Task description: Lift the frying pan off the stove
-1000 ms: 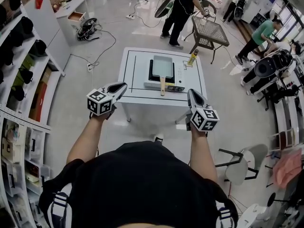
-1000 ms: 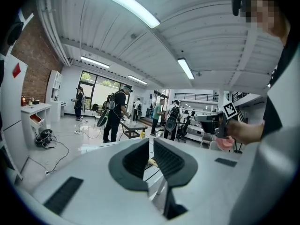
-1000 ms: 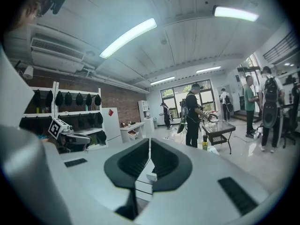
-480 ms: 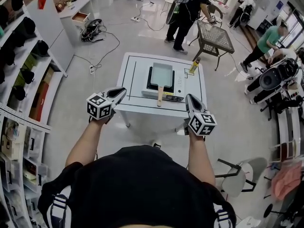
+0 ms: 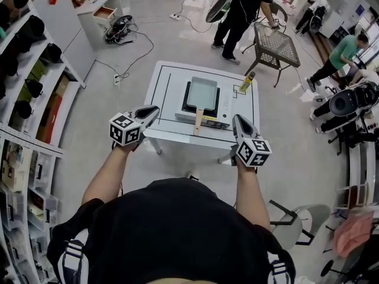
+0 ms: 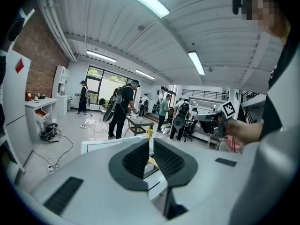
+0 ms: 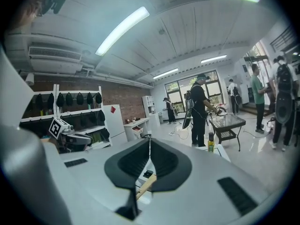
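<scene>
A rectangular grey-green frying pan [image 5: 202,93] with a wooden handle [image 5: 198,122] sits on a portable stove [image 5: 201,112] on the white table [image 5: 163,81]. The handle points toward me. My left gripper [image 5: 154,109] hovers at the table's near-left edge, shut and empty. Near the table's near-right corner is my right gripper [image 5: 238,118], also shut with nothing in it. In the left gripper view the shut jaws [image 6: 151,142] frame the stove behind them. The right gripper view shows its shut jaws [image 7: 150,144] with the wooden handle [image 7: 146,185] below them.
A yellow bottle [image 5: 247,82] stands at the table's far right. Beyond it are a wicker side table [image 5: 276,45] and a person in black [image 5: 243,7]. Shelves [image 5: 26,93] with dark items line the left; chairs [image 5: 299,218] and other people stand at the right.
Both grippers and I have moved closer to the table; the table and pan now sit nearer the grippers. Both jaws stay shut.
</scene>
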